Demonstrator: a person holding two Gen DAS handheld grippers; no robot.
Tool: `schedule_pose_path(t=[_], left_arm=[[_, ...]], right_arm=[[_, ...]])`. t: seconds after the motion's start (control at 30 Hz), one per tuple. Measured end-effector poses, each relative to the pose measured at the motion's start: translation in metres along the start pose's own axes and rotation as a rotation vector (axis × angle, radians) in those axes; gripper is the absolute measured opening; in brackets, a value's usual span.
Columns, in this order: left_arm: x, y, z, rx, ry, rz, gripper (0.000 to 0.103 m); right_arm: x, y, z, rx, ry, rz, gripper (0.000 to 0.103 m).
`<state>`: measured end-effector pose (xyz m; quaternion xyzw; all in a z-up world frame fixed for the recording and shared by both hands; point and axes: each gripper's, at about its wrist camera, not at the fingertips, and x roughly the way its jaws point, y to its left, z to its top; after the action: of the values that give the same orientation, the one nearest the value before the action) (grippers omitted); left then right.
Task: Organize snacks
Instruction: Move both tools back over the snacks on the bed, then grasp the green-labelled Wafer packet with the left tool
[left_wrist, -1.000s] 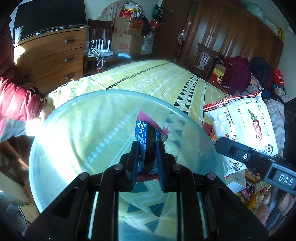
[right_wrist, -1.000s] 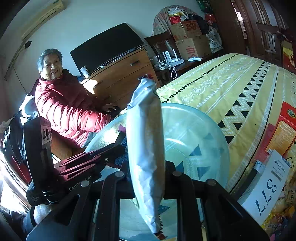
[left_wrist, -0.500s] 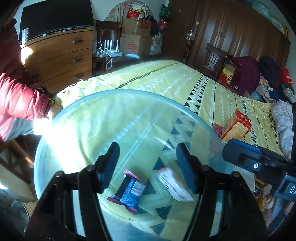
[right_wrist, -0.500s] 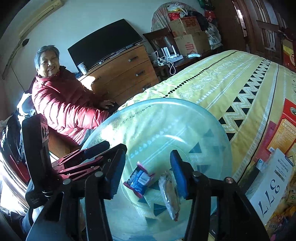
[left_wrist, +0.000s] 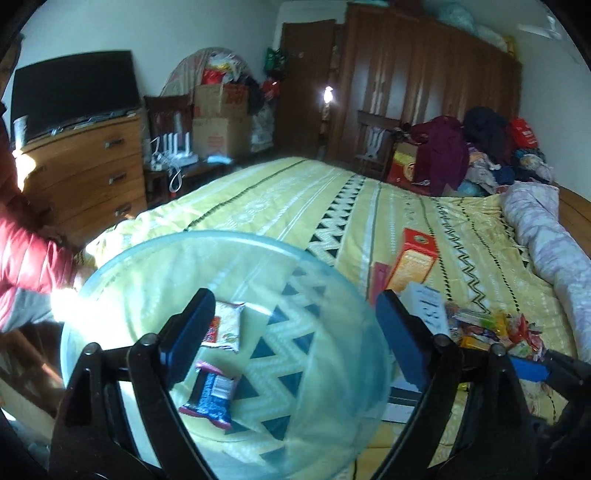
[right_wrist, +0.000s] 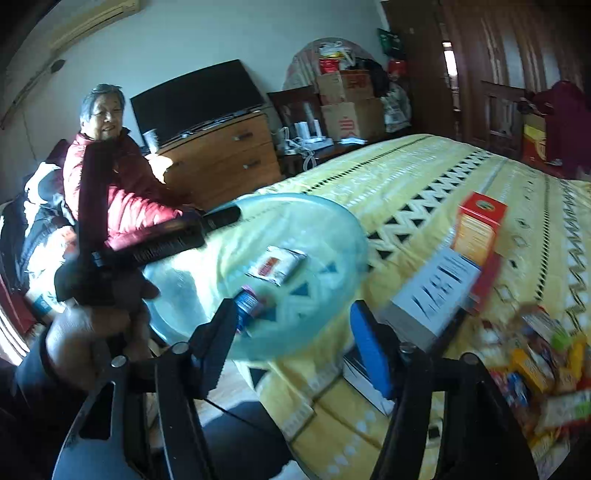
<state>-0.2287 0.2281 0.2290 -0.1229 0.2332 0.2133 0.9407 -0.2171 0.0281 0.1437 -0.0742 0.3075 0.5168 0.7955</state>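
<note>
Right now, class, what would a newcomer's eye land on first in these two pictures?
The clear glass bowl on the yellow patterned bedspread fills the foreground, with a white packet and a blue packet inside. A heap of colourful snacks lies on the bed to its right. Both grippers' jaws stand open and empty.

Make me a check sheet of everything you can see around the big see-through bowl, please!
Surface: yellow patterned bedspread on a bed.
Job's things: clear bluish plastic bowl holds a white snack packet and a dark blue snack packet; pile of colourful snack packets lies outside it.
Clutter: orange cardboard box, white lettered box.
Grippers: left gripper open, empty; right gripper open, empty.
Cables: white cords by the wooden dresser.
Surroundings: seated person in a red jacket, dark wooden wardrobe.
</note>
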Motion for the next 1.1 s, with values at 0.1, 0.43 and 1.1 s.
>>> schedule_pose_path(t=[0.1,0.43,1.1], left_arm=[[-0.016,-0.048,-0.001,0.082,-0.045,-0.116,0.102],[0.043,-0.233,-0.050,0.359,0.223,-0.714,0.101],[0.170,-0.365,-0.134,0.654,0.496,-0.771,0.043]], right_arm=[[-0.043,-0.025,-0.060,0.035,-0.013,-0.265,0.100],[-0.167,-0.147,-0.211,0.455,0.046,-0.439,0.102],[-0.221,-0.209,-0.241,0.644,-0.021,-0.393,0.102]])
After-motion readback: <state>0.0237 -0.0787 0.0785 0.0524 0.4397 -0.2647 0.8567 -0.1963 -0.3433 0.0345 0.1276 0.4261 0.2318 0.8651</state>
